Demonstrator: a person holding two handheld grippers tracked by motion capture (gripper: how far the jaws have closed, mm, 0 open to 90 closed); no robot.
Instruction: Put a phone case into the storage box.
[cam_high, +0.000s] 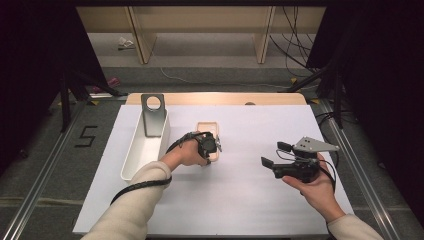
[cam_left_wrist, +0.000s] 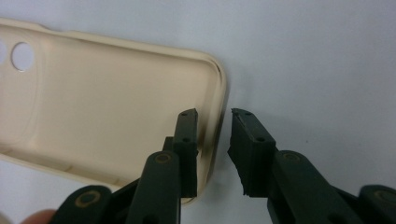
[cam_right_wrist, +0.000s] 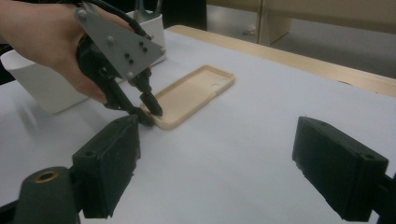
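Left gripper at the near end of a beige phone case — its jaws straddle the case's end wall, one inside, one outside, with a gap left, so nothing is clamped. The case lies open side up (camera holes at its far end) near the middle of the white worktop. Right gripper — held toward the right edge, jaws spread wide, grasping nothing. A white bin stands along the left edge.

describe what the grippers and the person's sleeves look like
Both grippers are black with two blocky jaws fixed by small screws. The right gripper carries a grey three-cornered plate on top. A black braided cable trails from the left gripper. Both sleeves are cream-coloured.
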